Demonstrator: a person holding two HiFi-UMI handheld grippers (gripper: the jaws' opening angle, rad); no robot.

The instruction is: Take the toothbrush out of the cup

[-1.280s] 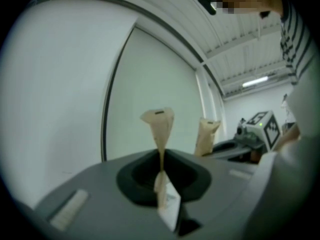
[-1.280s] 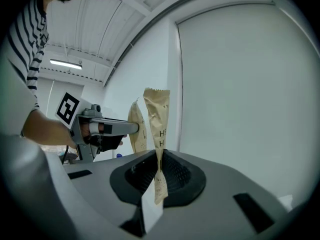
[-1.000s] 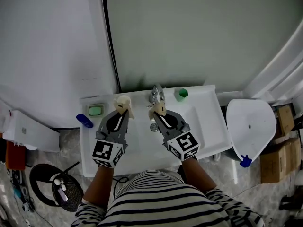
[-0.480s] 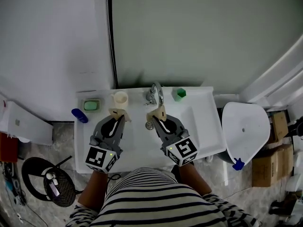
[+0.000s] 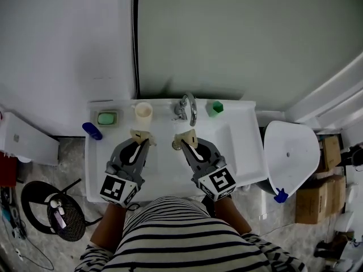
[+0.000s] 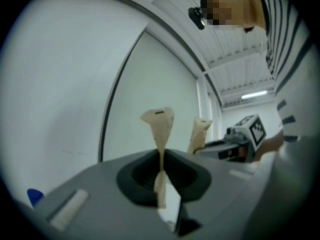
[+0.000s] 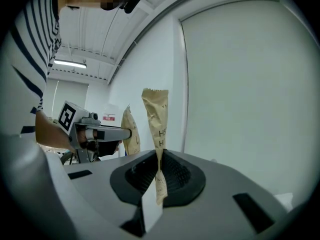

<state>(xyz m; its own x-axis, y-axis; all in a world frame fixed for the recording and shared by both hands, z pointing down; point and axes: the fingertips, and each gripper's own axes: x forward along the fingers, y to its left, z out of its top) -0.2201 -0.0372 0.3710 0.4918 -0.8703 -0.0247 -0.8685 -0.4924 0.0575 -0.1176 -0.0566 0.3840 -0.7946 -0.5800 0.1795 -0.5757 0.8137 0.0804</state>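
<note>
Left tongs [image 5: 142, 135] drawn back from cup [image 5: 143, 111]; its contents indiscernible.

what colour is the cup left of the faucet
Cream or pale beige; the cup shows best in the head view.

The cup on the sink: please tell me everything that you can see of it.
The cup is small, round and pale cream, maybe plastic. It stands upright, mouth open, on the back ledge of the white sink, between the green soap dish and the tap. Nothing touches it; the left tongs are in front of it, apart. What is inside is too small to tell.
</note>
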